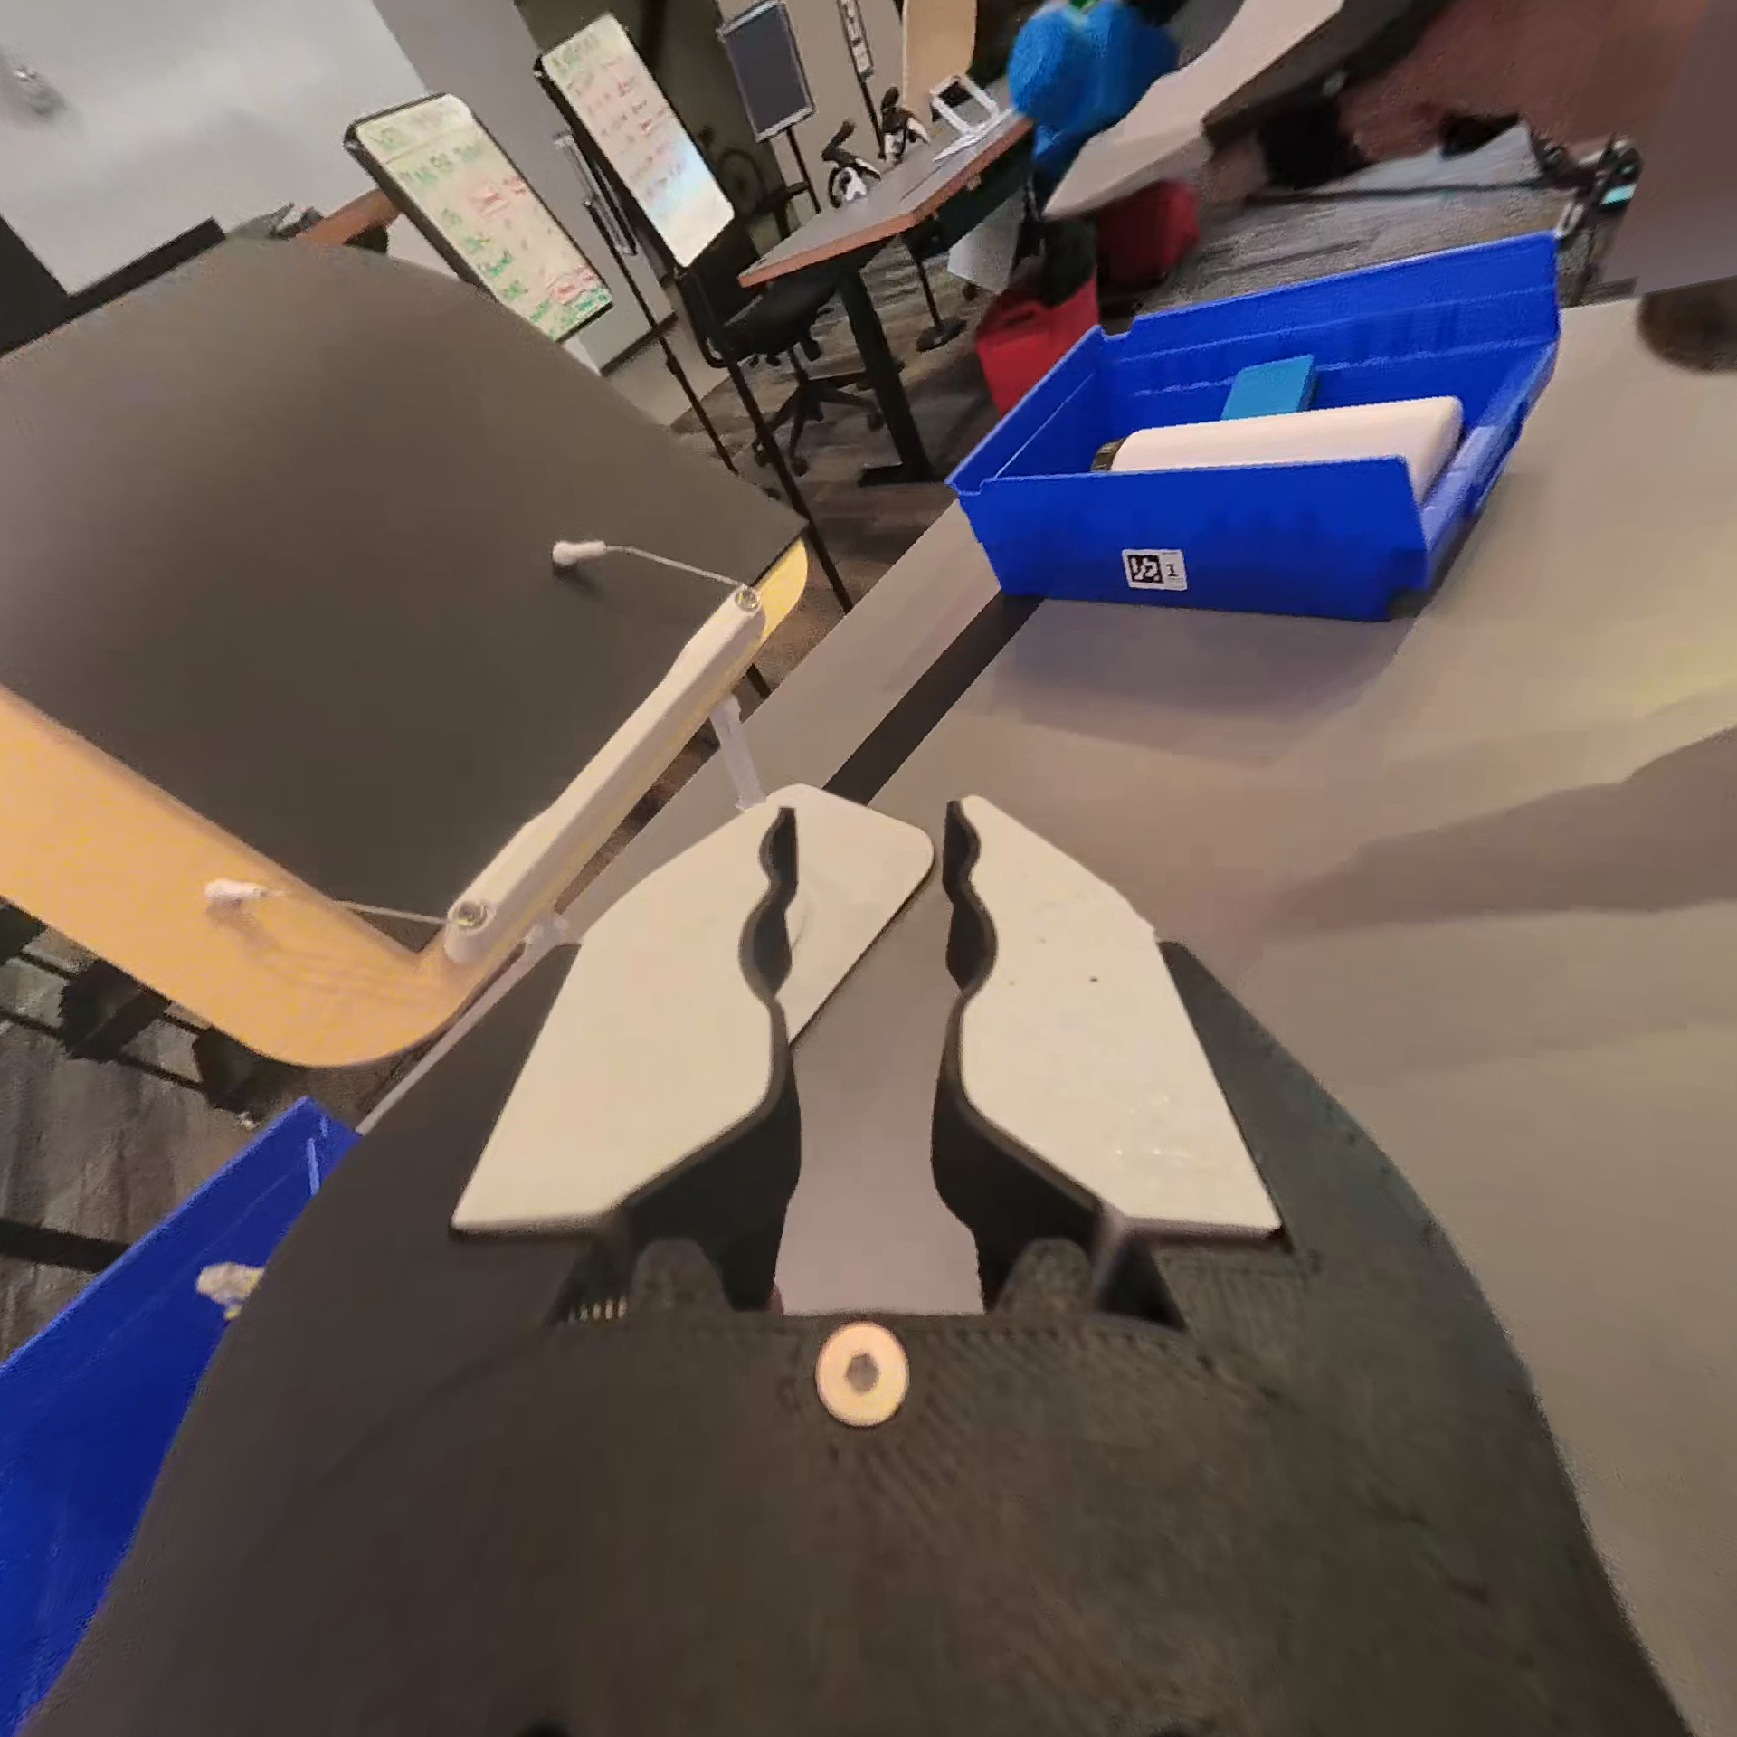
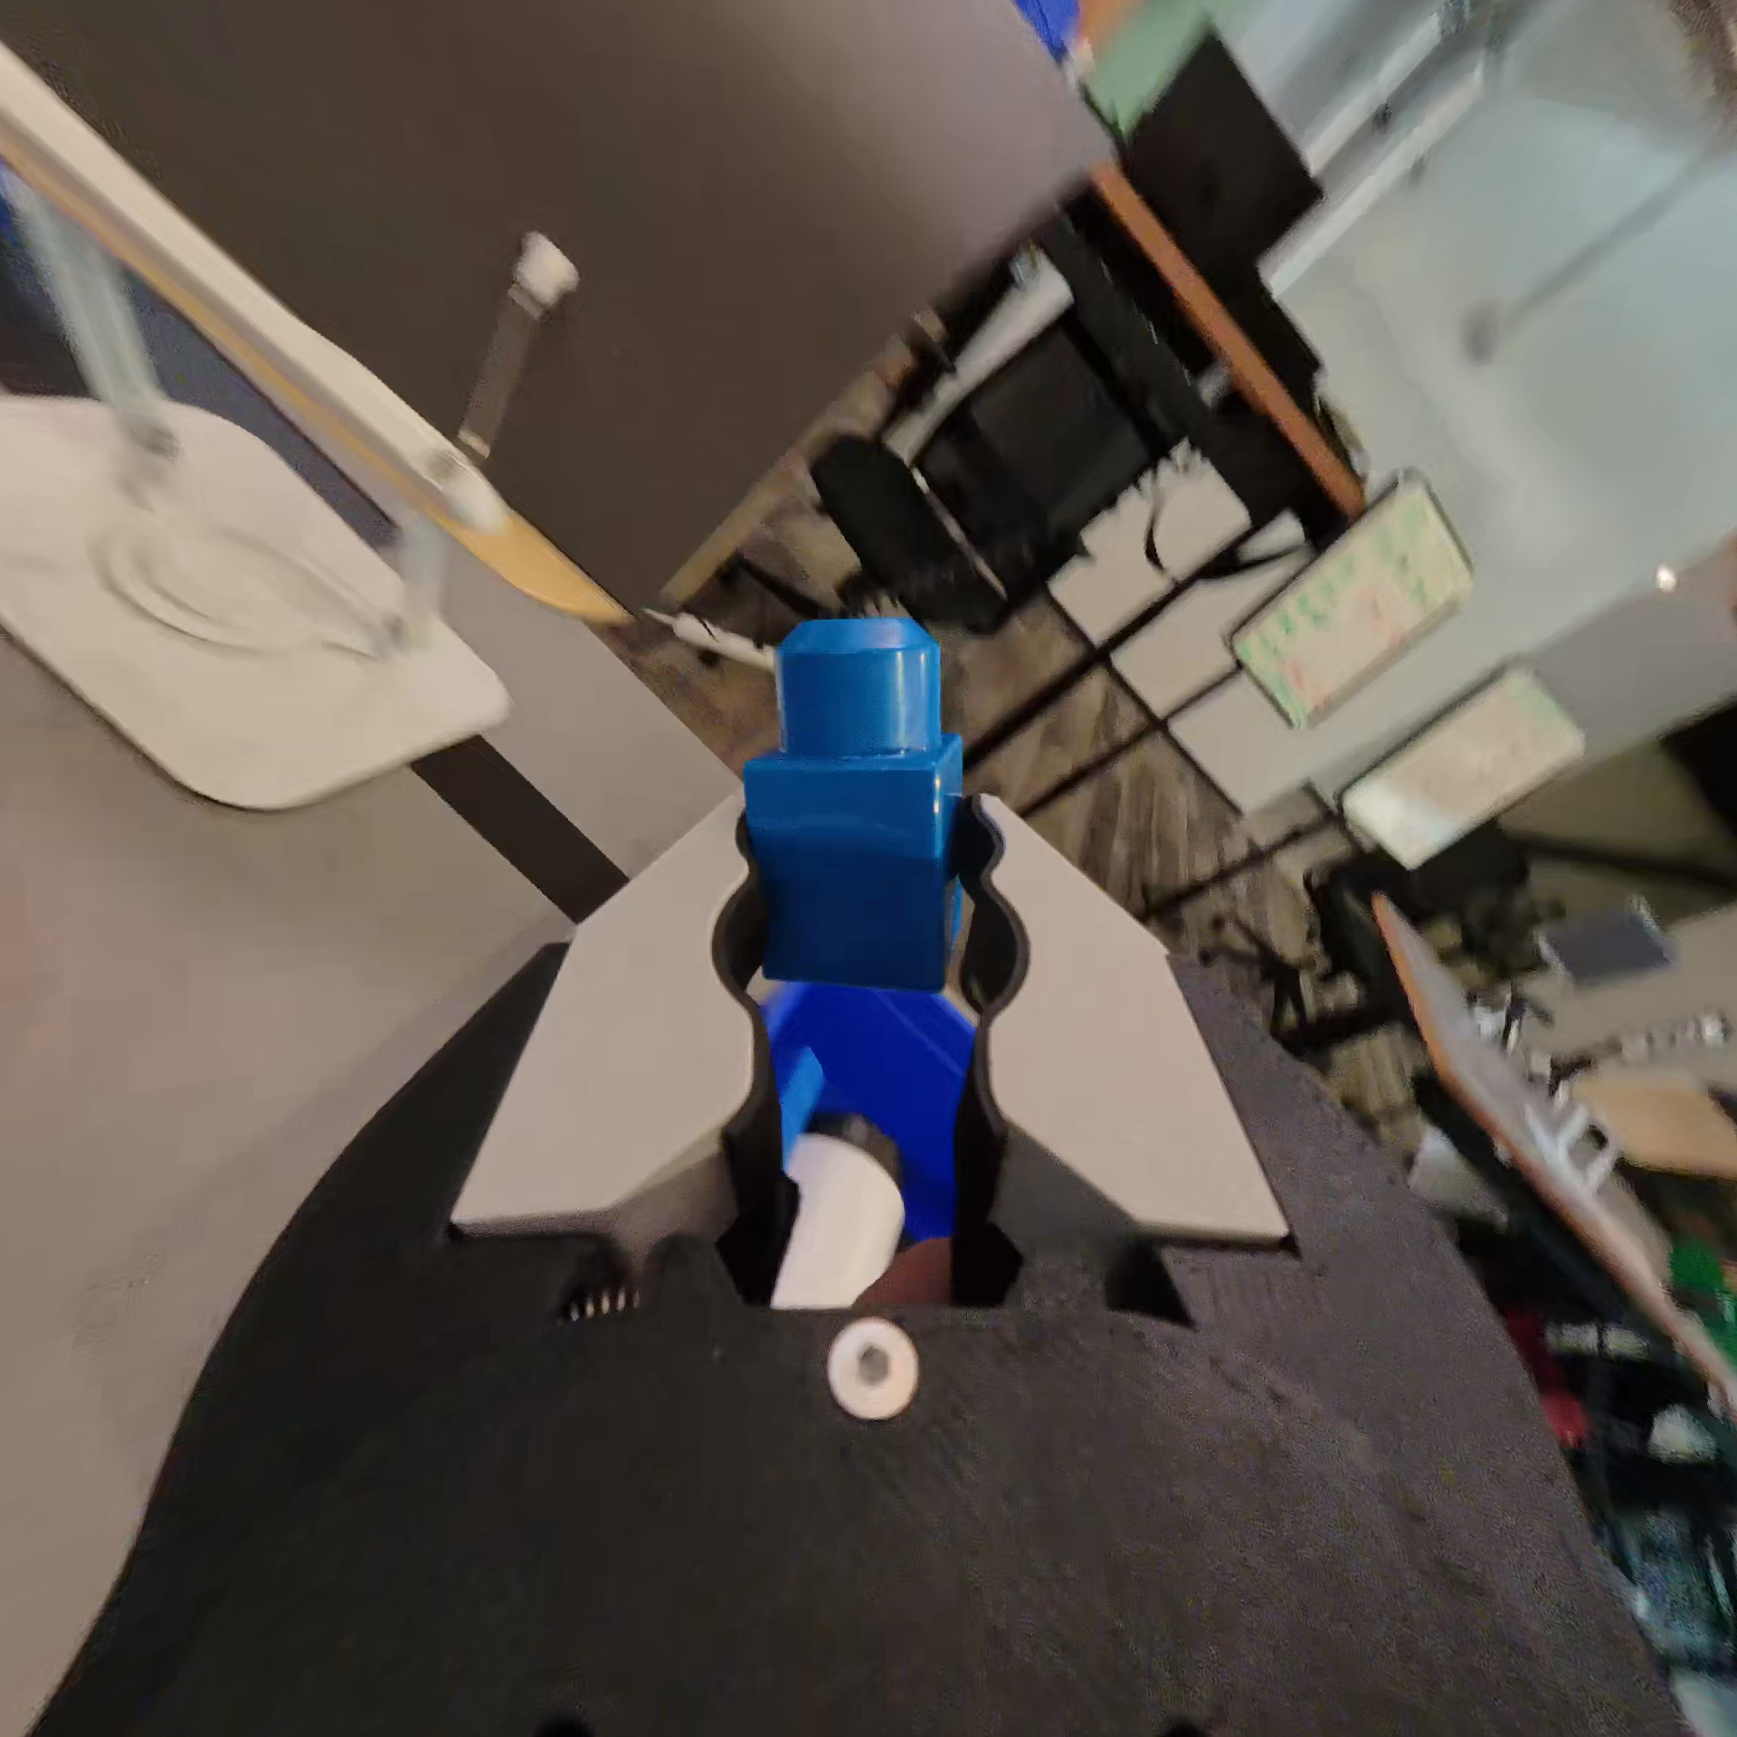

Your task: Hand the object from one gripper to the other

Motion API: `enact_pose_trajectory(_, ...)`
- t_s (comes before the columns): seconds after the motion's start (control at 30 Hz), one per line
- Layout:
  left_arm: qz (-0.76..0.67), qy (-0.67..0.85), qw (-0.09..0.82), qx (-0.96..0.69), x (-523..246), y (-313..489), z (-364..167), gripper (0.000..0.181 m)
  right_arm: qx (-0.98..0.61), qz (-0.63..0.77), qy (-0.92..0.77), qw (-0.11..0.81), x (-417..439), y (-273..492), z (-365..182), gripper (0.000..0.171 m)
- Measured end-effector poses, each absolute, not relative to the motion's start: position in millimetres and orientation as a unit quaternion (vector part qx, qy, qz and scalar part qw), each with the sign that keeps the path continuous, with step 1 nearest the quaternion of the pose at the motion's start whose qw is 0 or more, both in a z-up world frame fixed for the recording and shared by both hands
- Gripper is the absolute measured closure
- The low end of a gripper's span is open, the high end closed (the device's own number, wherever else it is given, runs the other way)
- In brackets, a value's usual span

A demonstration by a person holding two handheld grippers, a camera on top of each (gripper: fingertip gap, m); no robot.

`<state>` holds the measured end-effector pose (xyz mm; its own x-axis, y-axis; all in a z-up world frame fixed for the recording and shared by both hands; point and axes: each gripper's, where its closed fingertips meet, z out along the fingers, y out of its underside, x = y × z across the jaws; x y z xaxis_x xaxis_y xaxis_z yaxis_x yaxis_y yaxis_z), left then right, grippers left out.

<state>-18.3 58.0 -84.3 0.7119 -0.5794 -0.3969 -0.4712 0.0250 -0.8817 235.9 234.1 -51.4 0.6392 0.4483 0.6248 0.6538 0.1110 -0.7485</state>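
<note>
My right gripper (image 2: 860, 874) holds the blue block (image 2: 857, 869). Its two fingers are closed on the block's square body, one on each side, and the round peg at the block's far end projects past the fingertips. The block is lifted clear of the table; beyond it I see floor, chairs and desk legs, all blurred.

Through the gap behind the block, in the right wrist view, I see part of a blue bin (image 2: 916, 1048) below, with a white cylinder (image 2: 837, 1231) lying in it.

My left gripper (image 1: 869, 827) holds nothing. Its fingers are parted by a narrow gap, and bare grey table (image 1: 1363, 940) shows between them. It hangs above the table near the edge.

In the left wrist view, a blue bin (image 1: 1222, 545) sits on the table ahead and to the right, well apart from the left gripper. Inside it lie a white cylinder (image 1: 1297, 437) with a dark cap and, behind that, a small light-blue block (image 1: 1269, 385). A square printed tag (image 1: 1154, 570) is on the bin's near wall.

A white stand (image 1: 602, 780) with a flat white base plate (image 1: 846, 902) rises just beyond the left fingertips and carries a dark board (image 1: 329, 564) with a wooden edge. The same base plate (image 2: 235, 611) shows at the left of the right wrist view. A second blue bin's corner (image 1: 141, 1316) appears at the lower left of the left wrist view.
</note>
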Motion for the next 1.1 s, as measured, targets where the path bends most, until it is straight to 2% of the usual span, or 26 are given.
enact_pose_trajectory(0.27, -0.059, 0.348, 0.588, -0.728, -26, 60, -120, 0.150, -0.830, -0.083, -0.298, 0.464, 380, 275, -142, 0.134)
enact_pose_trajectory(0.43, -0.052, 0.350, 0.573, -0.739, -26, 58, -135, 0.150, -0.889, -0.088, -0.288, 0.344, 408, 272, -208, 0.134)
enact_pose_trajectory(0.57, -0.035, 0.355, 0.564, -0.745, -29, 54, -145, 0.148, -0.902, -0.119, -0.292, 0.293, 414, 272, -235, 0.134)
enact_pose_trajectory(0.7, 0.018, 0.361, 0.556, -0.748, -41, 50, -154, 0.144, -0.909, -0.130, -0.292, 0.267, 419, 271, -250, 0.134)
enact_pose_trajectory(0.87, 0.199, 0.351, 0.528, -0.747, -89, 61, -163, 0.142, -0.916, -0.134, -0.287, 0.248, 425, 269, -261, 0.134)
enact_pose_trajectory(1.1, 0.200, 0.291, 0.503, -0.789, -118, 65, -173, 0.133, -0.917, -0.134, -0.287, 0.243, 428, 268, -264, 0.133)
